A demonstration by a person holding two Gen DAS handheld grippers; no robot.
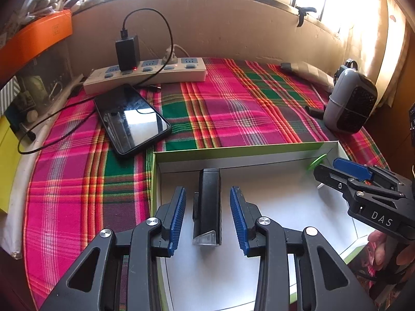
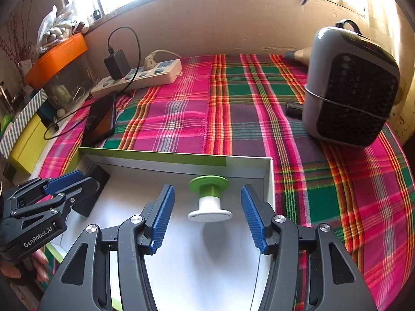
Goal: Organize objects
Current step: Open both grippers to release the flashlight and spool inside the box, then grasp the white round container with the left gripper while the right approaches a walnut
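Shallow white box with green outer walls, set on plaid cloth. Left gripper over the box's left part, jaws apart — black lamp with clear end lying flat on the box floor between the blue pads, gap on both sides, not pressed. Right gripper over the box's right part, near the far wall, jaws likewise apart — green-and-white spool on the box floor between the pads, green flange towards the far wall, white flange nearer, untouched by either pad. Phone on the cloth just beyond the box's far left corner. Power strip along the back wall, black charger plugged in. Grey speaker standing on the cloth, well apart from the box, at far right.
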